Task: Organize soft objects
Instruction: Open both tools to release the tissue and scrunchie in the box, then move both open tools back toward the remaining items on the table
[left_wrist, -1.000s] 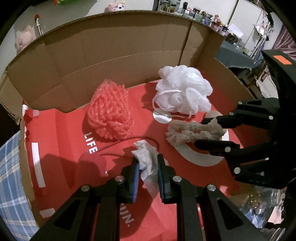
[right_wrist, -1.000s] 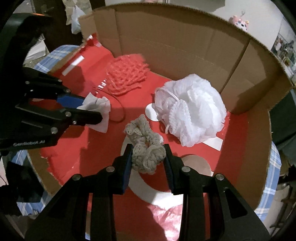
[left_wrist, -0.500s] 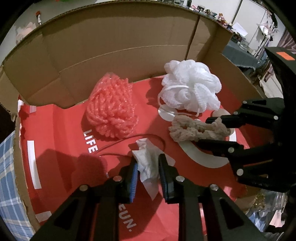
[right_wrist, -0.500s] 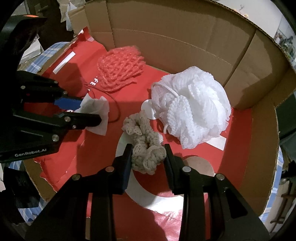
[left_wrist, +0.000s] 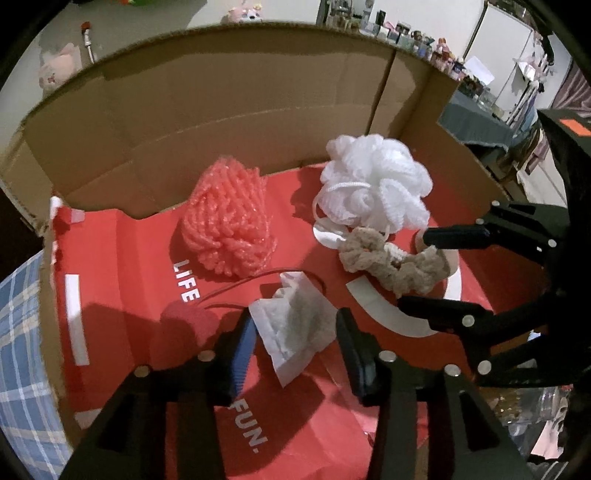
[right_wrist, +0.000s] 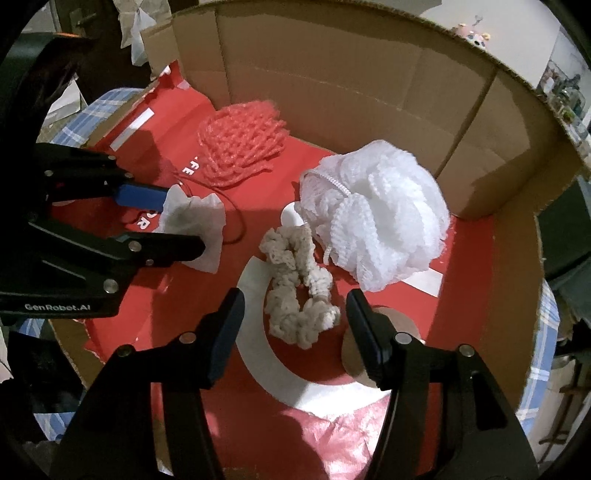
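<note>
Inside a cardboard box (left_wrist: 221, 122) lined with red paper lie a pink mesh puff (left_wrist: 229, 225), a white bath puff (left_wrist: 373, 184), a beige knitted scrunchie (left_wrist: 391, 262) and a crumpled white tissue (left_wrist: 295, 325). My left gripper (left_wrist: 295, 339) is open with the tissue lying loose between its fingers. My right gripper (right_wrist: 295, 321) is open around the scrunchie (right_wrist: 299, 288), which rests on the red liner. The left gripper also shows in the right wrist view (right_wrist: 162, 221), beside the tissue (right_wrist: 195, 229). The white puff (right_wrist: 376, 218) and pink puff (right_wrist: 240, 144) sit behind.
The box walls (right_wrist: 332, 74) rise at the back and right. A blue plaid cloth (left_wrist: 22, 350) lies under the box at the left. A thin red cord (left_wrist: 251, 284) trails on the liner. Shelves with small items (left_wrist: 424, 33) stand far behind.
Both grippers have opened. The tissue and the scrunchie, held before, now lie released on the red liner between the fingers.
</note>
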